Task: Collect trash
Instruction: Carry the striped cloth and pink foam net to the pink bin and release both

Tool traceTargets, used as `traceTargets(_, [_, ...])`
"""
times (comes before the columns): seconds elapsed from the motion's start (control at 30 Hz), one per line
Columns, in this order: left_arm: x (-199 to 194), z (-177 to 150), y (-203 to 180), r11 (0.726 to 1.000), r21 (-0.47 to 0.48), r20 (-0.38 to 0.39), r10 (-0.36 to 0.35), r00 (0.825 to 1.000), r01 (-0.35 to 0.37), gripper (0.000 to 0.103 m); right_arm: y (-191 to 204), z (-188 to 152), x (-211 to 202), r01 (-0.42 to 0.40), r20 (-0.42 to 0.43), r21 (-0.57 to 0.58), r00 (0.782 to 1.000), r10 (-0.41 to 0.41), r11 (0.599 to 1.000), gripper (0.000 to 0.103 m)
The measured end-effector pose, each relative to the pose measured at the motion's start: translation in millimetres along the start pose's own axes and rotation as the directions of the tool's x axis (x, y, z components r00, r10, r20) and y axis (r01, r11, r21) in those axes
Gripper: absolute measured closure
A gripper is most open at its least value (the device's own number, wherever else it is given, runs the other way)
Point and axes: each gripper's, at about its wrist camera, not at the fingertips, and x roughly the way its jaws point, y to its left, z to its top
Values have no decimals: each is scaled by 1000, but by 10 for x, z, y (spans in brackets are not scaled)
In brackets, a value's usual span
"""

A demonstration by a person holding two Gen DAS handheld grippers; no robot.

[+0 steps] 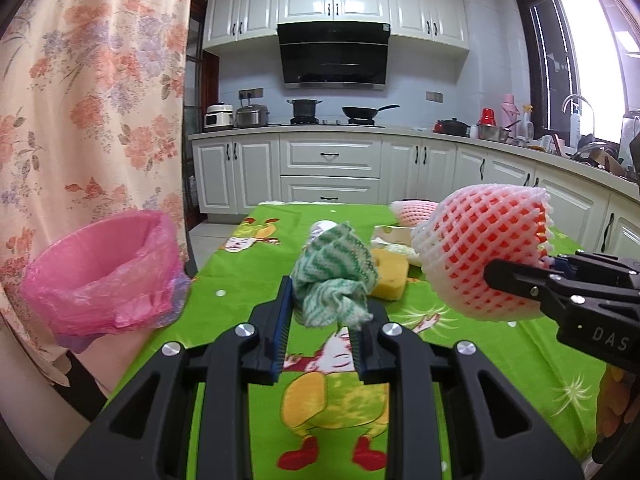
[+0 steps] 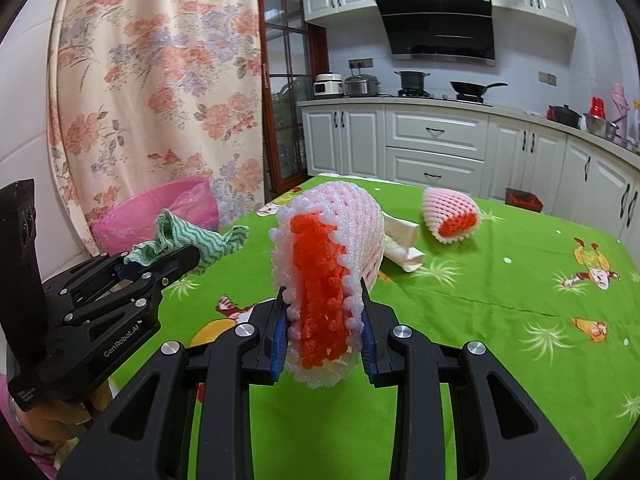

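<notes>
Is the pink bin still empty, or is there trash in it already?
Cannot tell. The pink bin stands upright, its liner open, beside the table, but both views show only the upper inner wall, bare; its bottom is hidden.

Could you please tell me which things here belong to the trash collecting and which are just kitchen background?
Job: green cloth, foam net, second foam net, pink bin, yellow sponge.
Background: wok, pot, rice cooker.

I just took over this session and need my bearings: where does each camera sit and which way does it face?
Left wrist: on the left gripper, facing across the green table toward the stove wall; its fingers clamp a green cloth.
Right wrist: on the right gripper, facing the same wall; holds a foam net.
Shared: pink bin, each other's gripper.
</notes>
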Motion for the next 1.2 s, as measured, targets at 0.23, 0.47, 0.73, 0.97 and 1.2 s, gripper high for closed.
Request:
traceTargets(0.23, [-163, -2, 227, 999, -5, 38, 38, 999, -38, 78, 238, 48, 69, -32, 6, -31, 999, 32, 999, 73])
traceTargets(0.47, [-324, 52, 546, 996, -27, 76, 90, 993, -88, 77, 523, 172, 268, -88, -11, -79, 996, 88, 993, 73])
traceTargets(0.73, [-459, 169, 1136, 981, -79, 89, 182, 979, -175, 77, 1009, 400, 525, -186, -19, -157, 983, 185, 970, 73])
traceTargets(0.97, [-439, 325, 1757, 962, -132, 70, 250, 966, -239, 77, 1453, 666, 854, -264, -41, -182, 965, 261, 947, 73])
traceTargets(1.2, [-245, 448, 2378, 939, -178, 33, 303, 952, -293, 76, 1789, 979, 1234, -330, -63, -154, 944, 323, 931, 73])
